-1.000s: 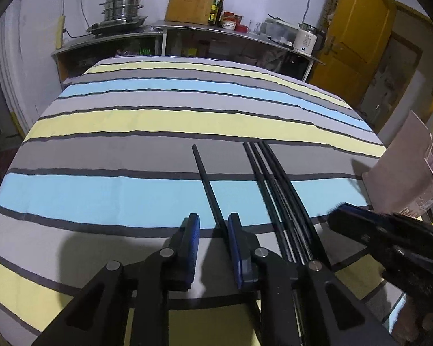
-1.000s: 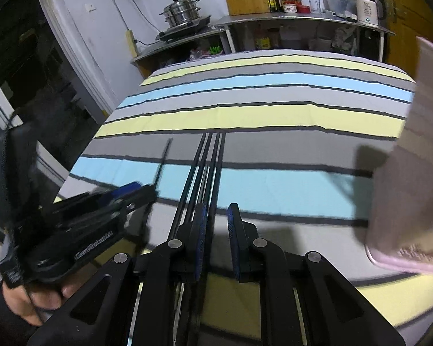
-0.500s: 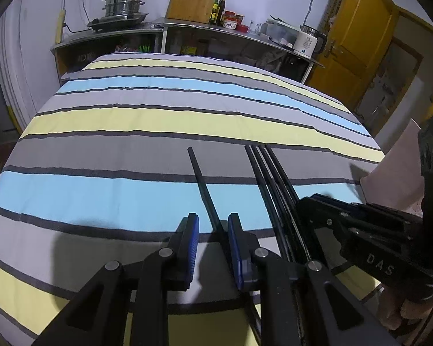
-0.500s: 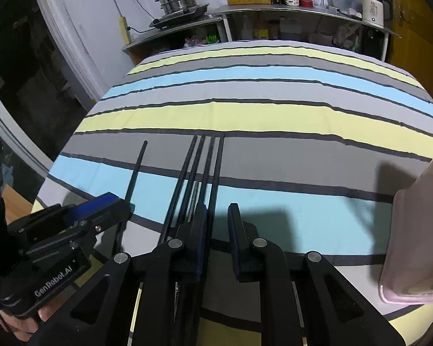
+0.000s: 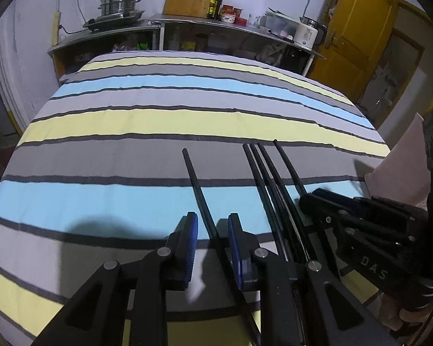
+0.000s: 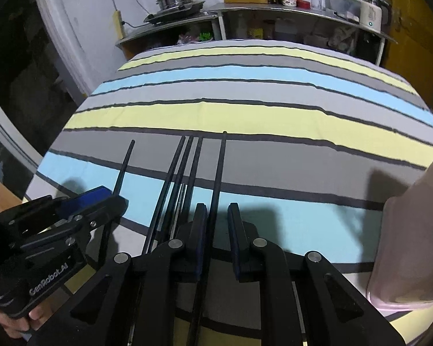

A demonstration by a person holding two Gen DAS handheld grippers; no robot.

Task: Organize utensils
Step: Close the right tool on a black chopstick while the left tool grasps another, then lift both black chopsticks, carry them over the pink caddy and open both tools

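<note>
Several black chopsticks lie on the striped tablecloth (image 5: 130, 121). One lone chopstick (image 5: 197, 190) runs between the open jaws of my left gripper (image 5: 212, 230), not clamped. A bundle of chopsticks (image 5: 270, 190) lies to its right. In the right wrist view the bundle (image 6: 179, 178) is left of my right gripper (image 6: 216, 222), which is open, with one chopstick (image 6: 218, 173) running between its jaws. The lone chopstick (image 6: 124, 167) lies at the left there, beside the left gripper (image 6: 95, 204).
A pink container (image 6: 412, 230) stands at the table's right edge; it also shows in the left wrist view (image 5: 401, 173). A counter with a steamer pot (image 5: 118, 3), bottles and a kettle (image 5: 309, 31) is behind the table. A yellow door (image 5: 358, 34) is at the right.
One chopstick has parted from the bundle and now lies between the right gripper's jaws. The right gripper has shifted right. The left gripper stays over the lone chopstick.
</note>
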